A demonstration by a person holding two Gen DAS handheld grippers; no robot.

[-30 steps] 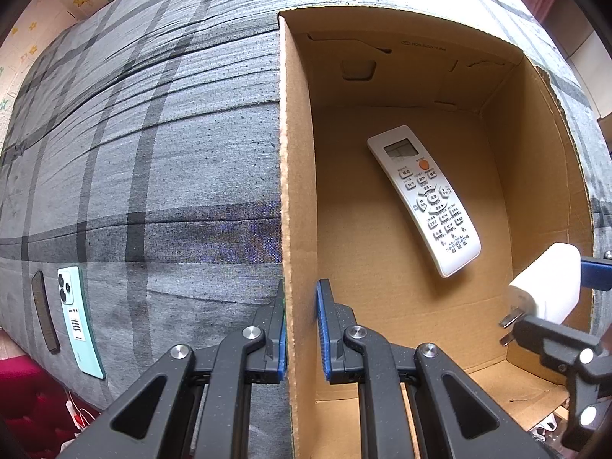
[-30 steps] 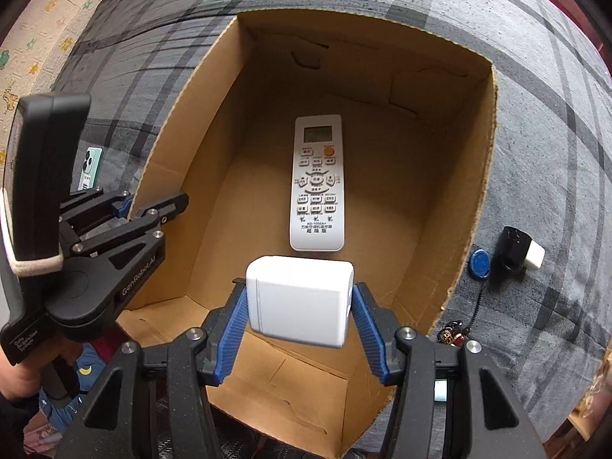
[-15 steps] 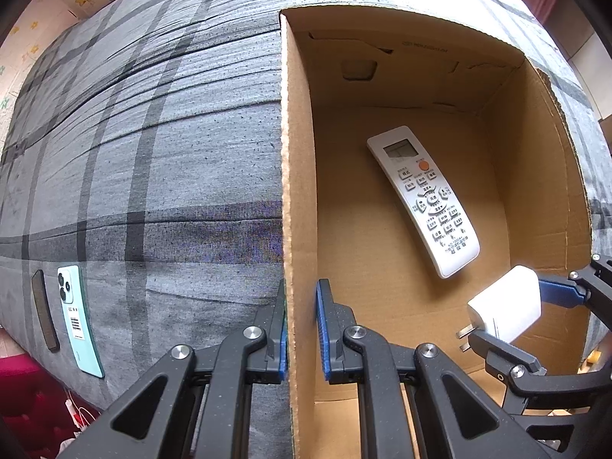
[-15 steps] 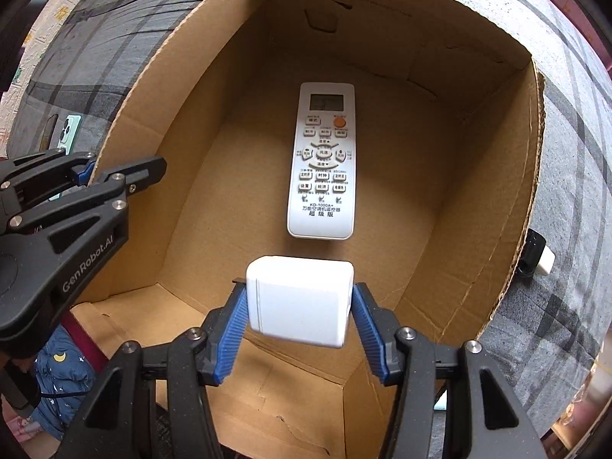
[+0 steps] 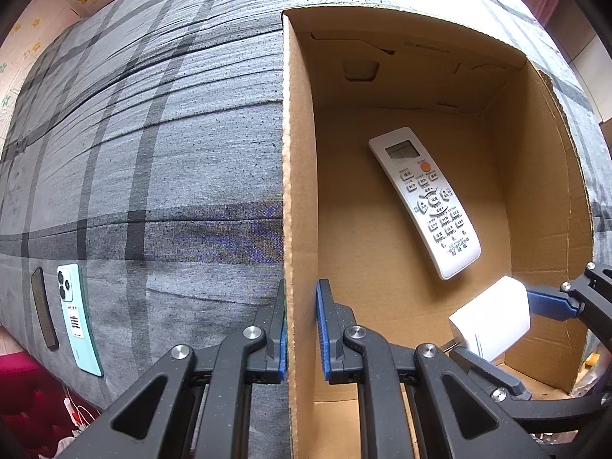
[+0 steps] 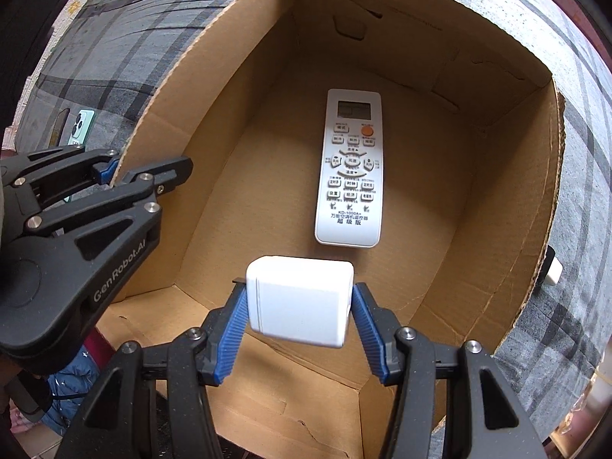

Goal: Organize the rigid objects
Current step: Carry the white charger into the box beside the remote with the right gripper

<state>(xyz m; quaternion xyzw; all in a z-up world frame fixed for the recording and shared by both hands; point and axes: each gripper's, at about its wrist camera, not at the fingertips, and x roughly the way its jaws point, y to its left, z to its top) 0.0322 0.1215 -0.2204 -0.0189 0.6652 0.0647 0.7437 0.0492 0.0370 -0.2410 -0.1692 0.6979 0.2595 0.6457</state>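
An open cardboard box (image 6: 508, 229) sits on a grey plaid bedcover (image 5: 153, 153), and everything here can be placed by that box. The left gripper (image 5: 302, 329) is clamped on the box's left wall, one blue pad outside and one inside, jaws nearly together with only the cardboard between them. The right gripper (image 6: 300, 317) hangs inside the box near its front edge, its ribbed blue pads pressed to both sides of a white charger block (image 6: 298, 300), which it holds off the box floor; the charger's metal prongs show in the left wrist view. Flat on the box floor, just beyond the charger and apart from it, lies a white remote control (image 6: 350, 168), screen end toward the far wall. Outside the box, well to its left, a mint-green phone (image 5: 78, 317) lies on the bedcover beside a dark narrow strip (image 5: 44, 313). Just past the right wall a small black-and-white plug (image 6: 550, 267) peeks out.
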